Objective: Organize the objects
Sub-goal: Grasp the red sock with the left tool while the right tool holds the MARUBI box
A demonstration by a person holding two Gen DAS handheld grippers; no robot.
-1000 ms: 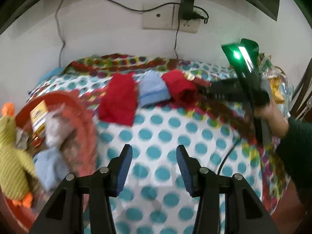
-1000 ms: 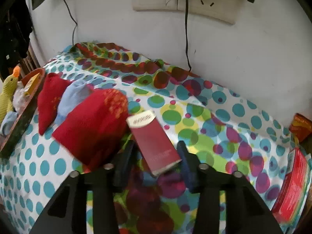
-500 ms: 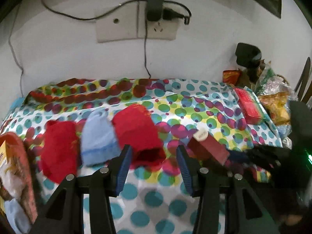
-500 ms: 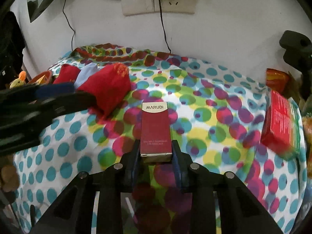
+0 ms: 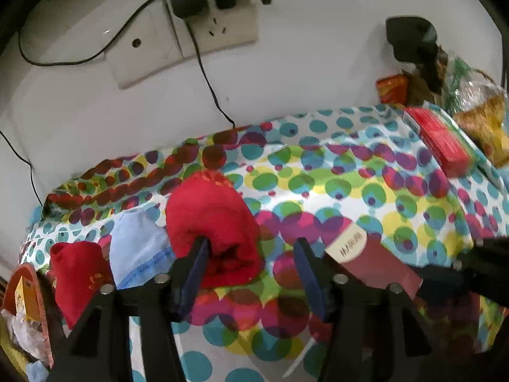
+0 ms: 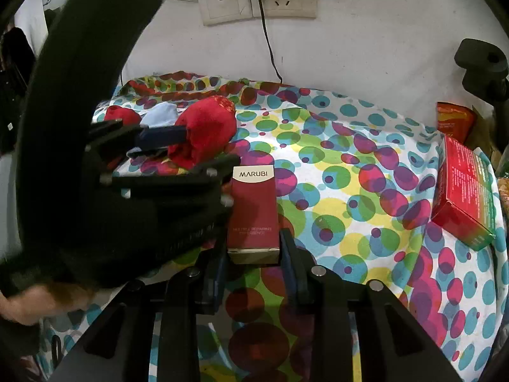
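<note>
A rolled red sock lies on the dotted tablecloth, its open end towards me. My left gripper straddles that end and its jaws are closing. The left finger touches the sock; the right finger stands clear of it. In the right wrist view, the left gripper reaches in from the left around the same red sock. My right gripper is shut on the near end of a maroon MARUBI box, which rests on the cloth. That box lies just right of the left gripper.
A light blue sock and another red sock lie left of the rolled one. An orange basket with oddments sits at far left. A red carton and snack bags crowd the right edge. Cables hang from wall sockets.
My left gripper swung right from the basket side and came down over the red sock's open end. The right gripper turned the maroon box straight, closed on it, then held still.
</note>
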